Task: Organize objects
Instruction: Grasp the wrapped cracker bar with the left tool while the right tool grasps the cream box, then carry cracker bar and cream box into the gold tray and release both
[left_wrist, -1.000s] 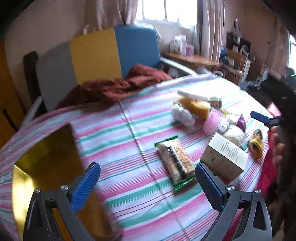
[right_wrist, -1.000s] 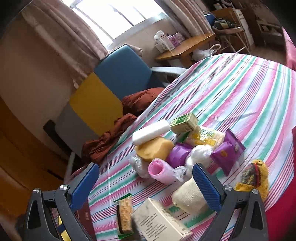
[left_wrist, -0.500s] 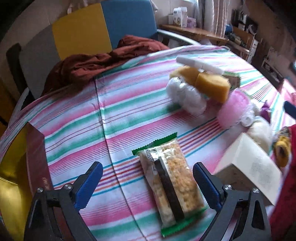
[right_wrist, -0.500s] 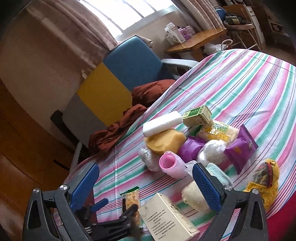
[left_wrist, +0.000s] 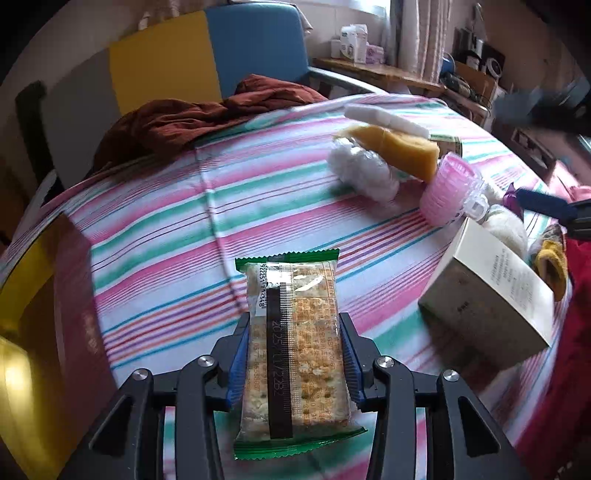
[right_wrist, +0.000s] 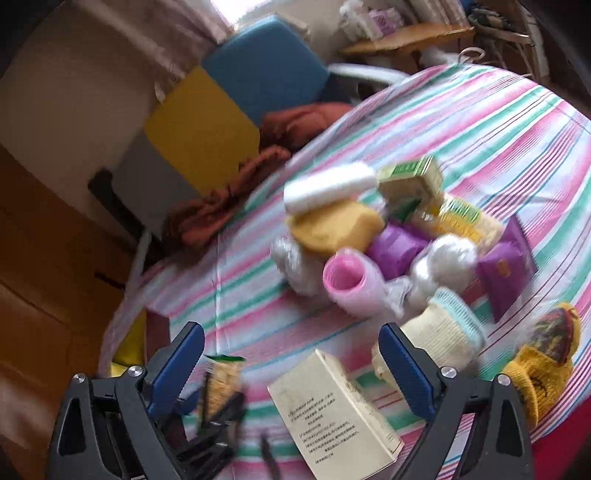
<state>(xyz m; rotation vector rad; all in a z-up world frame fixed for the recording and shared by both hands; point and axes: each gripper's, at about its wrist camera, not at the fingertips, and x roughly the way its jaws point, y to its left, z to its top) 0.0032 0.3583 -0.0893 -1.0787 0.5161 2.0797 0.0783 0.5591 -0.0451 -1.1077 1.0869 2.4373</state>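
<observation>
L gripper (left_wrist: 293, 363): jaws closing on cracker pack (left_wrist: 291, 339), pads at its long sides. Light, brittle, slick wrap — pinch gently. R gripper (right_wrist: 291, 363) jaws closing, nothing between.

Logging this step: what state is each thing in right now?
Left tongs: closing on the cracker packet.
Cracker packet: flat on the cloth, sealed, between the pads.
Right tongs: open, closing, hanging above the cream box.
Cream box: shut, lying flat.
Pink cup: on its side.
</observation>
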